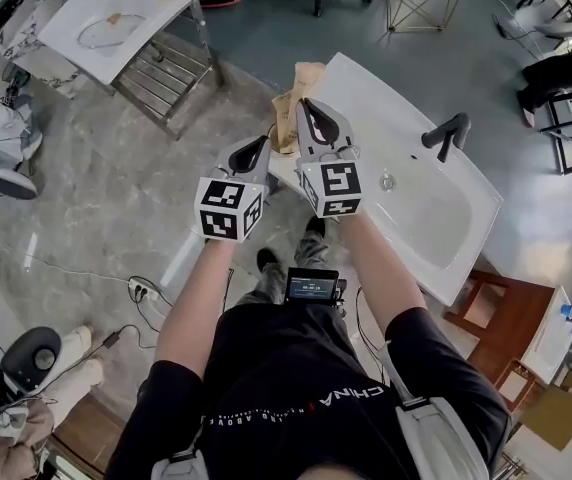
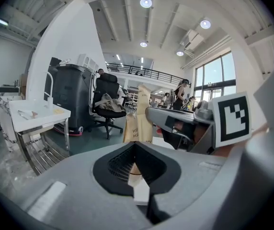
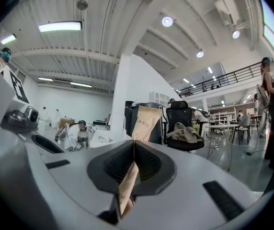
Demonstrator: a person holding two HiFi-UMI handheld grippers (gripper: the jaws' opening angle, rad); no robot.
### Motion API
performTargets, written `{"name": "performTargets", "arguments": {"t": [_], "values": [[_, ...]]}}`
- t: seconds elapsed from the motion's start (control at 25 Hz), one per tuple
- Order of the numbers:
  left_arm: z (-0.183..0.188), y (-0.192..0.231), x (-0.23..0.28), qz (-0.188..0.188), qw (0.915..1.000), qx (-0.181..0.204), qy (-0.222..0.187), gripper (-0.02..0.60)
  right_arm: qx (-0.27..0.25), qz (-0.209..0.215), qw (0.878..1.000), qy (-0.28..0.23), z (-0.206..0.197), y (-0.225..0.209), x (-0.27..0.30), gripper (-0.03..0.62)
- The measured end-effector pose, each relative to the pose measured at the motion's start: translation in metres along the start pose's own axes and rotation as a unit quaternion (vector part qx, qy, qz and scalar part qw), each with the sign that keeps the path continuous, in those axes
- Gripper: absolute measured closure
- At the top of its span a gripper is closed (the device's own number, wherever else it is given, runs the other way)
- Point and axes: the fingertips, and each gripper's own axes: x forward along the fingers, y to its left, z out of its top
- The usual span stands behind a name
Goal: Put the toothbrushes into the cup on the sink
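Right tool (image 3: 134, 146) clamped shut on a brown paper packet (image 3: 145, 122), held upright just above the end of the white sink (image 1: 436, 218) farthest from its black faucet (image 1: 446, 136). Left tool (image 2: 134, 144) close alongside, just off that same end of the sink, jaws closed as well, pinching a beige-and-white strip, seemingly part of the same packet. Packet's contents hidden by the paper.
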Motion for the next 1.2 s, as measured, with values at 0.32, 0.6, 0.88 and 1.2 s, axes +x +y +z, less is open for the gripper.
{"name": "performTargets", "arguments": {"t": [0.32, 0.6, 0.88, 1.2], "values": [[-0.014, 0.005, 0.001, 0.014, 0.9999, -0.004, 0.008, 0.575, -0.022, -0.020, 0.999, -0.039, -0.003, -0.003, -0.003, 0.577], [-0.029, 0.015, -0.003, 0.021, 0.9996, -0.007, 0.018, 0.575, -0.031, -0.044, 0.996, -0.074, -0.008, 0.004, -0.009, 0.577], [-0.041, 0.015, 0.002, 0.018, 0.9994, -0.011, 0.027, 0.575, -0.044, -0.030, 0.996, -0.074, -0.020, 0.017, -0.013, 0.577], [-0.046, 0.013, 0.007, 0.016, 0.9993, -0.019, 0.028, 0.575, -0.046, 0.000, 0.999, -0.018, -0.045, 0.031, -0.018, 0.577]]}}
